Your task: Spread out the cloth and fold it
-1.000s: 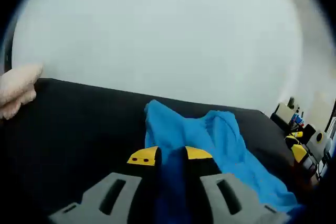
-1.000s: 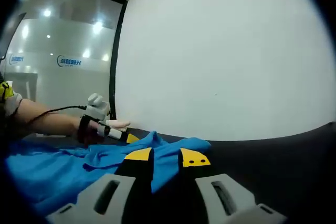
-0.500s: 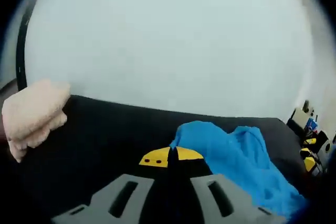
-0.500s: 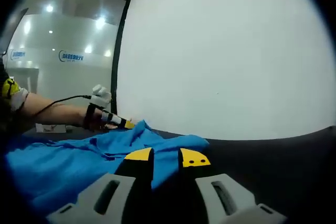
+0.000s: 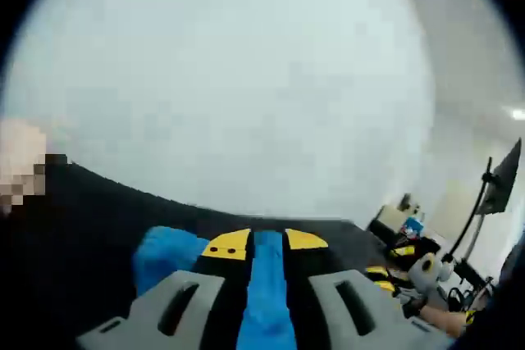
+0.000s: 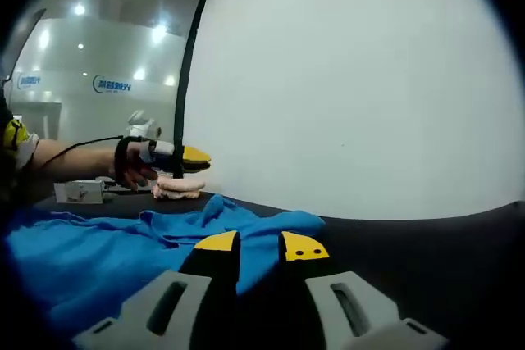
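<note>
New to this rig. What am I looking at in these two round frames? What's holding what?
No robot arm here: a person carries a hand-held gripper in each hand, and a fisheye camera rides on each, looking forward along its two yellow-tipped jaws.

In the left gripper view, the left hand-held gripper has a strip of the blue cloth between its jaws, raised off the black tabletop.

In the right gripper view, the right hand-held gripper has the cloth's near edge between its jaws, though whether they pinch it is hard to tell. The rest lies rumpled on the tabletop. Further back, the person's other hand carries the left one in the air, with a pinkish folded cloth beneath it.

The cloth is not yet spread out.
</note>
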`<state>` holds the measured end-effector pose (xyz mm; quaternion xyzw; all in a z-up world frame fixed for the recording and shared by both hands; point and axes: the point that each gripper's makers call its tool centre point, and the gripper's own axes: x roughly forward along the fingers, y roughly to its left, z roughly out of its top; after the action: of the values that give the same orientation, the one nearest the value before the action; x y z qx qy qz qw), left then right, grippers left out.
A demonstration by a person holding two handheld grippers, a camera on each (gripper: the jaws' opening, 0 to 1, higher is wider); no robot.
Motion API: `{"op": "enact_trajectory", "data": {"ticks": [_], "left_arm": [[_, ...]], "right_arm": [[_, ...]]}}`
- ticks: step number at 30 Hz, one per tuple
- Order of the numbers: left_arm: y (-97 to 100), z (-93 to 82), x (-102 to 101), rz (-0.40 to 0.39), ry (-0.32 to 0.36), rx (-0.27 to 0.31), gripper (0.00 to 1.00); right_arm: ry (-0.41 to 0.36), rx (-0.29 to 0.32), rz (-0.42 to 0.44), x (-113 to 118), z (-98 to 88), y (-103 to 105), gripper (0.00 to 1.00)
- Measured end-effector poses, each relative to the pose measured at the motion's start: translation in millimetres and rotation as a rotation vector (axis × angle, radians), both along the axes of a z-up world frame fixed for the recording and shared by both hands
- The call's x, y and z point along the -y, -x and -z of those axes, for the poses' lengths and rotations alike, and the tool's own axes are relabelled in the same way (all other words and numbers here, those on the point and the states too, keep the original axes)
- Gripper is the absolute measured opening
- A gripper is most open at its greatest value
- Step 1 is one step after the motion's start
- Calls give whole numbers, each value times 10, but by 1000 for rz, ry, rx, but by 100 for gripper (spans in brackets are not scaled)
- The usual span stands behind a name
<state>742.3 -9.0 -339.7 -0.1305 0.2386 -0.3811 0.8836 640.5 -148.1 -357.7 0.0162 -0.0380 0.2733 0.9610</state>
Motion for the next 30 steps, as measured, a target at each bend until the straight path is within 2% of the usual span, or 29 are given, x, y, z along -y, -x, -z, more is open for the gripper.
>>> {"op": "enact_trajectory", "data": {"ticks": [1, 2, 3, 5, 6, 7, 8, 9, 10, 11, 13, 14, 15, 16, 18, 19, 21, 22, 24, 27, 29, 30], "left_arm": [[145, 133, 204, 91, -88, 20, 20], [200, 219, 280, 121, -131, 29, 21], [254, 373, 319, 125, -205, 7, 21], [289, 534, 309, 155, -299, 23, 24], [275, 604, 281, 128, -310, 22, 26], [258, 643, 275, 133, -329, 46, 27], [227, 688, 210, 127, -383, 79, 28], [136, 757, 134, 98, -445, 113, 27], [119, 807, 129, 123, -476, 139, 22], [70, 864, 109, 115, -500, 162, 16], [7, 840, 103, 57, -445, 147, 0], [25, 779, 145, 53, -362, 112, 0], [-96, 679, 127, 45, -290, 106, 0], [-110, 585, 130, 30, -233, 98, 0], [-116, 317, 128, 12, -131, 122, 0], [-185, 166, 86, -29, -79, 135, 0], [-286, -4, 63, -71, -36, 164, 0], [-211, -62, 110, -94, -31, 197, 0], [-263, -116, 130, -114, -15, 205, 0], [-340, 73, 284, -121, 15, 147, 1], [-322, 394, 373, -113, -59, 115, 7], [-233, 614, 447, -59, -121, 96, 12]], "right_arm": [[1, -1, -1, -1, 2, 2, 17], [1, -3, -1, 0, 6, 4, 17], [-2, -4, -3, 5, 4, 10, 17], [-16, -7, -4, 18, -3, 15, 17], [-20, -7, -3, 21, -6, 16, 17], [-24, -7, -3, 23, -10, 14, 17], [-29, -8, -4, 22, -13, 13, 17], [-30, -8, -4, 22, -13, 10, 17], [-29, -7, -3, 22, -13, 8, 17], [-31, -7, -1, 24, -15, 4, 17], [-37, -9, -1, 32, -16, 0, 17], [-42, -13, 2, 42, -14, -3, 17], [-51, -17, 3, 54, -16, -5, 17], [-57, -18, 3, 58, -19, -5, 17], [-59, -18, 6, 60, -21, -10, 17], [-57, -17, 7, 56, -19, -12, 17], [-46, -12, 7, 40, -17, -15, 17], [-43, -10, 6, 36, -16, -14, 17], [-40, -9, 7, 38, -14, -15, 17], [-50, -10, 6, 49, -22, -18, 17], [-55, -13, 6, 59, -18, -19, 17], [-57, -12, 5, 59, -20, -18, 17]]}}
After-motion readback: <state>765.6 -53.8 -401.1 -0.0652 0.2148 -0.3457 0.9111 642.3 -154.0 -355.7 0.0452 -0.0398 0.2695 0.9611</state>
